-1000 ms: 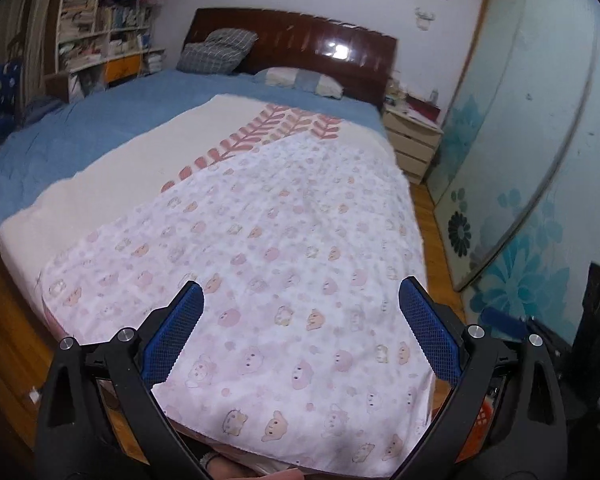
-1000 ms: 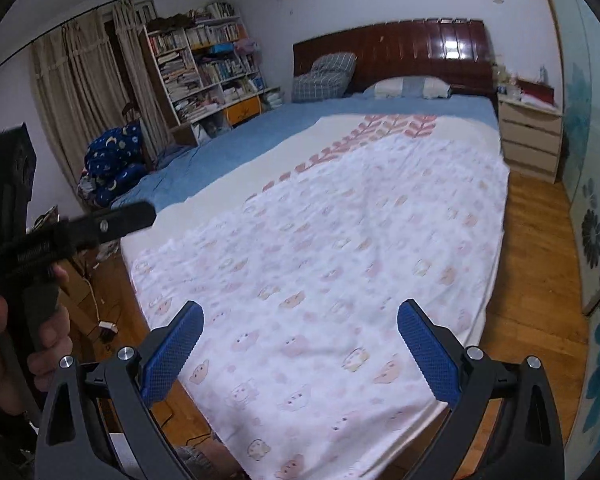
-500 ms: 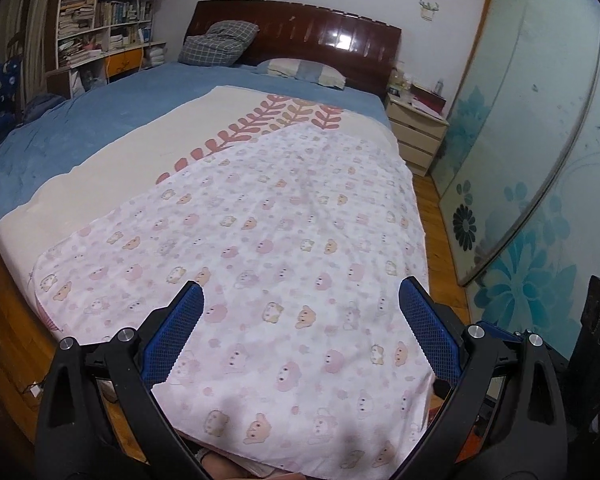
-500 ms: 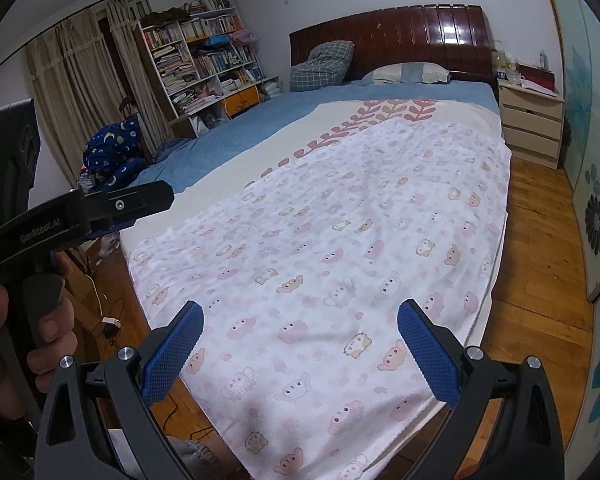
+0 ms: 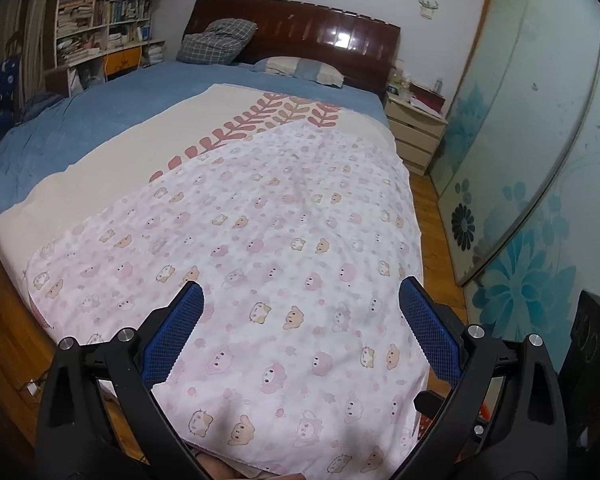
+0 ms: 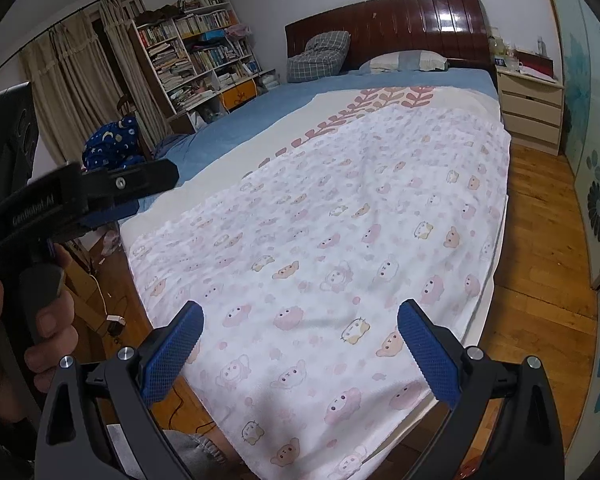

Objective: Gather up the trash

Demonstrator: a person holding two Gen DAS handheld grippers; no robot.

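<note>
No piece of trash shows in either view. My left gripper (image 5: 300,292) hangs open over the foot of the bed, above a white sheet printed with pink animals (image 5: 284,240), with nothing between its blue pads. My right gripper (image 6: 300,312) is open as well, empty, over the same sheet (image 6: 360,220) nearer the bed's right corner. In the right wrist view the left gripper (image 6: 120,184) appears at the left edge, held by a hand (image 6: 48,320).
The bed has a cream leaf-pattern blanket (image 5: 180,128), a blue cover (image 5: 80,128) and a dark headboard (image 5: 300,36). A nightstand (image 6: 528,108) and floral sliding doors (image 5: 540,160) stand right. A bookshelf (image 6: 196,52) stands left, with a charger and cable (image 6: 114,322) on the floor.
Both views have shifted a little over the foot of the bed. In the right wrist view the left gripper has moved up and to the right. Both grippers stay open.
</note>
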